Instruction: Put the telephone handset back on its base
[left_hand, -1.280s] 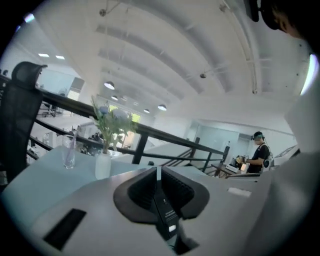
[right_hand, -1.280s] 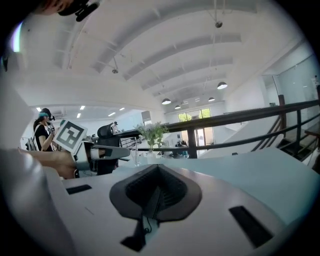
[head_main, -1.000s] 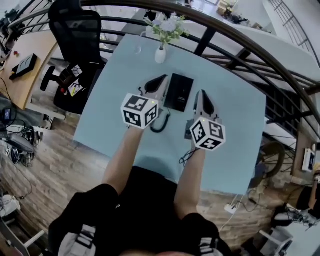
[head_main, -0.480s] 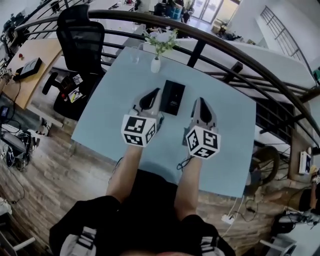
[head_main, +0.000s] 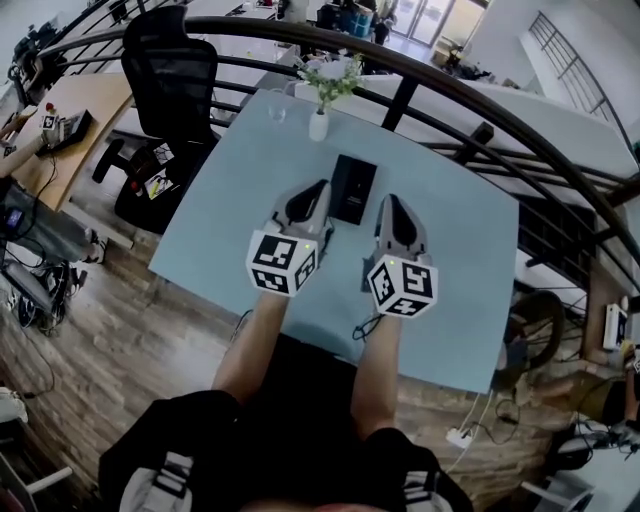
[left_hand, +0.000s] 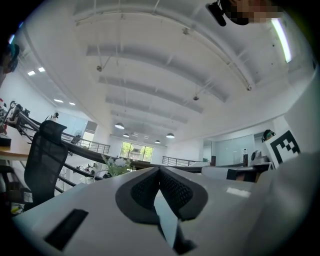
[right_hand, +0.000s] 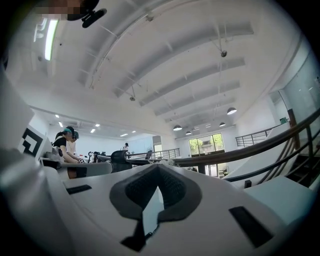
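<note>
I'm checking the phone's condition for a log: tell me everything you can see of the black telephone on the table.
The telephone is a black, matte-looking oblong lying flat on the light blue table, its long side running away from the person, nearer to them than the white vase. It sits between the tips of the shut left gripper and right gripper; neither holds it. Handset and base cannot be told apart at this size.

floor (head_main: 100, 340): wood, seemingly | railing (head_main: 402, 103): dark, curved | office chair (head_main: 175, 70): black
</note>
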